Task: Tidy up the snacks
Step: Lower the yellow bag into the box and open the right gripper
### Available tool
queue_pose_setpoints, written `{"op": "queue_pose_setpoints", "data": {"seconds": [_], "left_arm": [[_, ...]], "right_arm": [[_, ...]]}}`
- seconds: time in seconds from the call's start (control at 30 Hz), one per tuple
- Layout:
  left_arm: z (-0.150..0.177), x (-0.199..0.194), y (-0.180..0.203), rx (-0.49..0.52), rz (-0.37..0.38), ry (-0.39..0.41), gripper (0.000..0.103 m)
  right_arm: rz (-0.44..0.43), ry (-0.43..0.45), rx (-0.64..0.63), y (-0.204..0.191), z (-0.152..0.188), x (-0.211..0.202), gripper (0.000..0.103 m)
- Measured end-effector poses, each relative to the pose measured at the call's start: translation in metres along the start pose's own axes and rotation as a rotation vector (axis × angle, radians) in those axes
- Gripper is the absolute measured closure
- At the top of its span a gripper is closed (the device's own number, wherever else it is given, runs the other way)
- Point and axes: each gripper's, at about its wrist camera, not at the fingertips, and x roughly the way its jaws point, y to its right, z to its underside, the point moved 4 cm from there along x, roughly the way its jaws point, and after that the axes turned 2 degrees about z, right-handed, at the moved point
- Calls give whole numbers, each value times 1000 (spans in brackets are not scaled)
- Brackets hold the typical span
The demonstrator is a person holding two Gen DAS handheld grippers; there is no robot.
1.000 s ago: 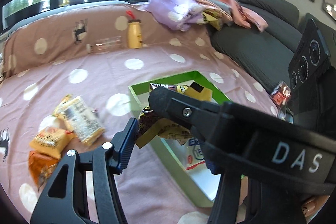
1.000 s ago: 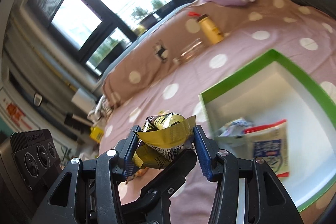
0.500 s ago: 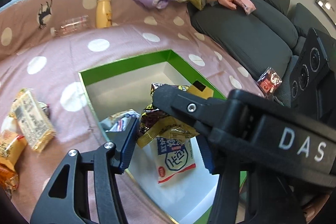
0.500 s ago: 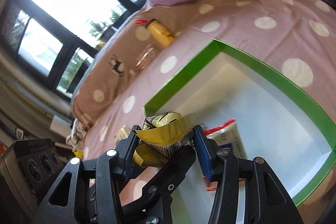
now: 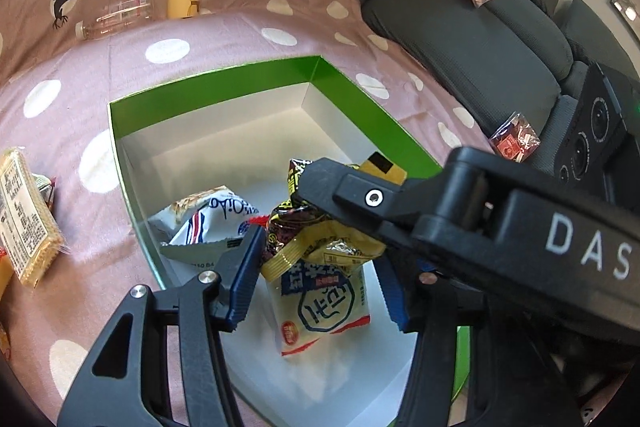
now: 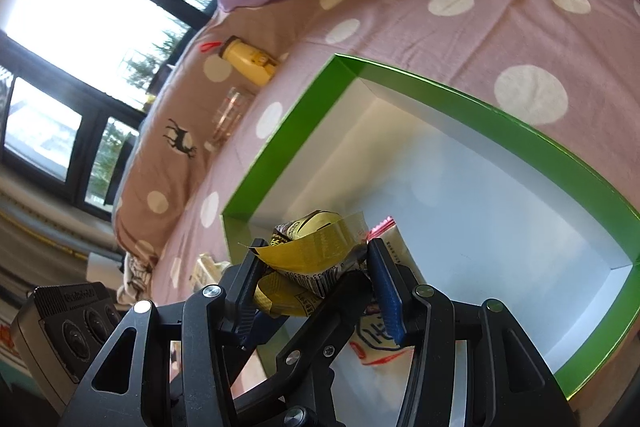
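Yellow snack packet [image 6: 316,259], clamped in right gripper [image 6: 316,279] fingers over the green box [image 5: 224,83], left gripper [image 5: 320,279] fingers apart, empty beneath: risk of snagging between crossed fingers, or landing on the white packet [image 5: 320,311].

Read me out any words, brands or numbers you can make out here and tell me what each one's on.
"DAS": white letters on the right gripper body.
"Oi.." fragment: blue script on the white snack bag in the green box.
Yellow snack packet: barcode digits, too blurred.
Wafer pack: print too small.
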Motion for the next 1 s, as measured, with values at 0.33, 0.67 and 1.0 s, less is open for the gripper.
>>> {"op": "queue_pose_setpoints", "data": {"seconds": [0.33, 0.67, 1.0], "left_arm": [[0, 5, 1, 17, -35, -25, 48], [0, 13, -3, 33, -118, -63, 46], [-1, 25, -4, 71, -208, -126, 46]], "right_arm": [[-16, -20, 32, 7, -2, 4, 50], [-43, -59, 67, 13, 0, 10, 50], [-52, -96, 122, 23, 1, 18, 50]]}}
